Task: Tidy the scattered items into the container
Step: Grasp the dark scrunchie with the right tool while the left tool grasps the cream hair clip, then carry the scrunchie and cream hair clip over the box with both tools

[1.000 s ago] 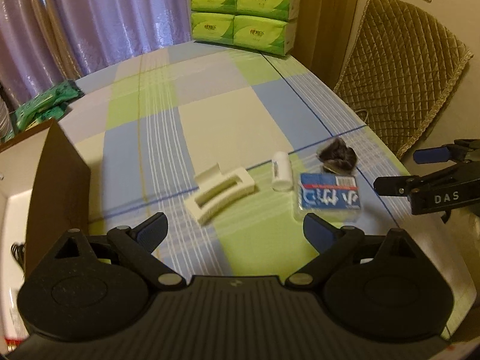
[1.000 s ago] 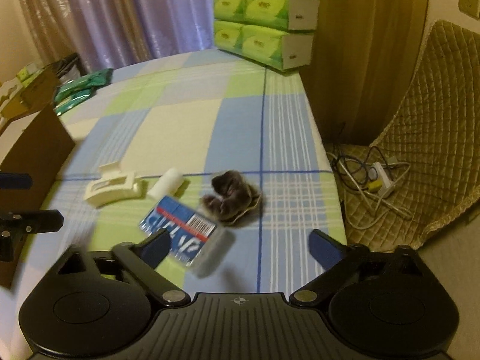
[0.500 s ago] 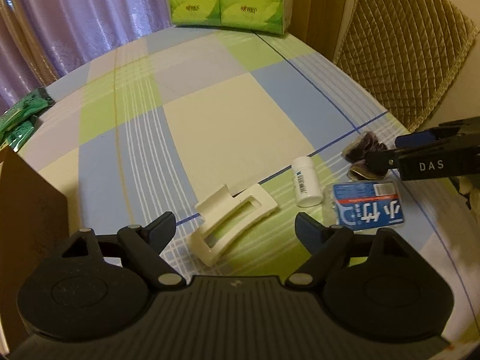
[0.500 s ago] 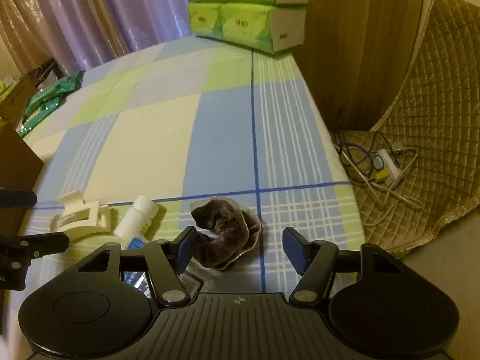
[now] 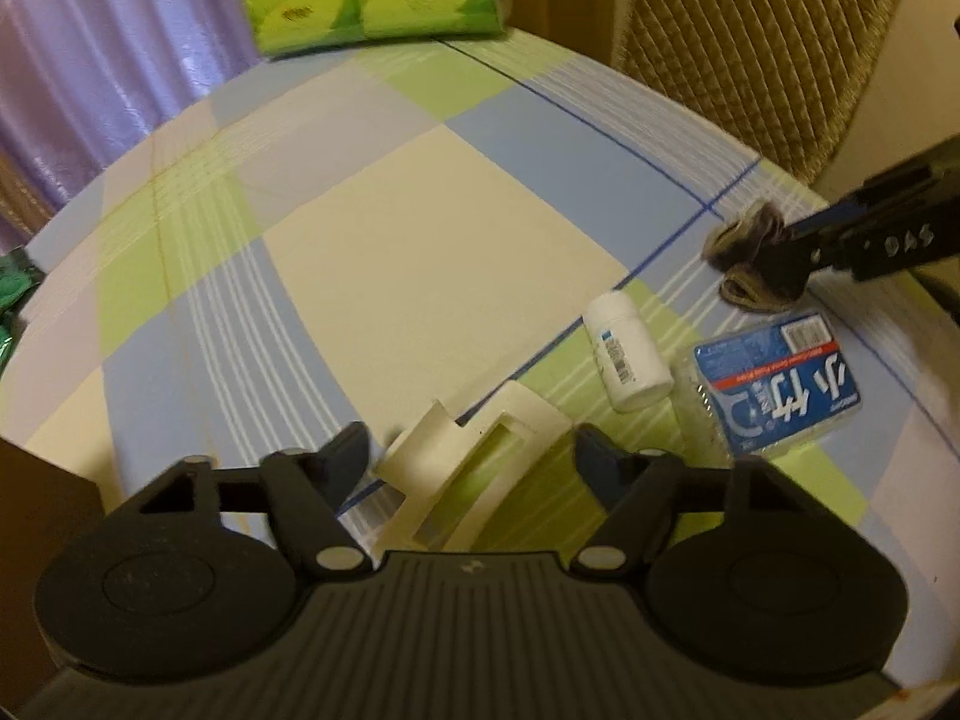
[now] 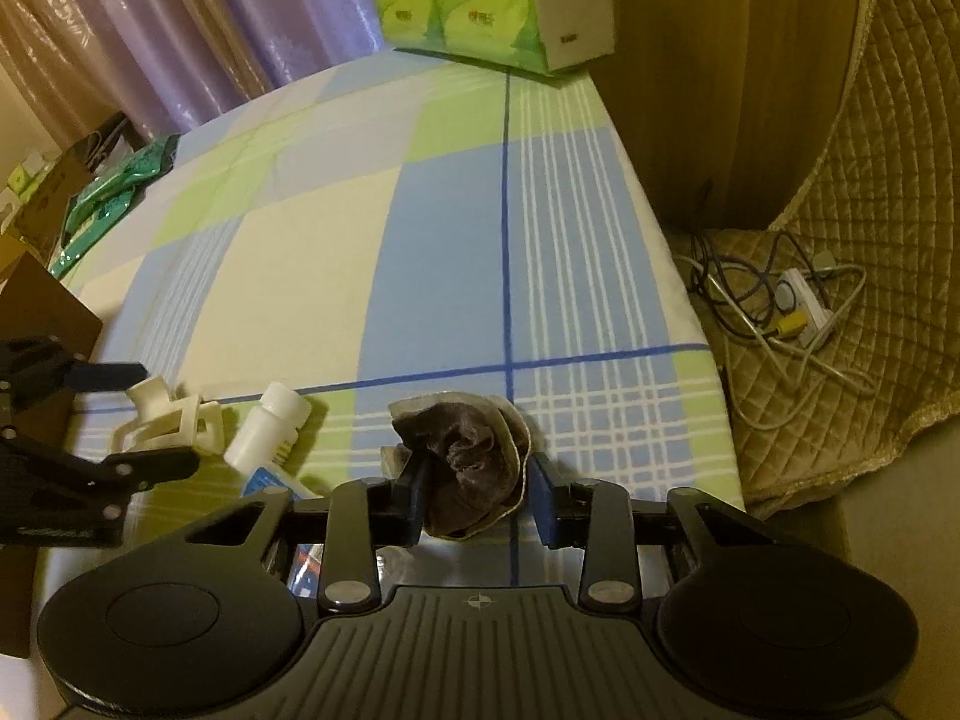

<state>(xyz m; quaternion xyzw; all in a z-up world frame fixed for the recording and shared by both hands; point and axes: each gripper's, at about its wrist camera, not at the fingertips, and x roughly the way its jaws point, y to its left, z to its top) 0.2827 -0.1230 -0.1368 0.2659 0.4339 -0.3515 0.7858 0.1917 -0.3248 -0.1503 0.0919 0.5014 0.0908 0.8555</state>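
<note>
While four items lie loose, pickup is judged under way | left gripper point(image 5: 471, 459) gaped around cream hair claw point(image 5: 474, 468), unclosed | right gripper point(image 6: 477, 495) narrowed on brown scrunchie point(image 6: 465, 459), at its 12 o'clock | closure needed next.

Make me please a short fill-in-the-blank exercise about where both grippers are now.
1. The left gripper has the cream hair ____ between its open fingers.
2. The right gripper straddles the dark ____.
3. The white bottle lies on its ____.
4. Beside the bottle lies a ____ packet.

Missing words: claw clip; scrunchie; side; blue
</note>
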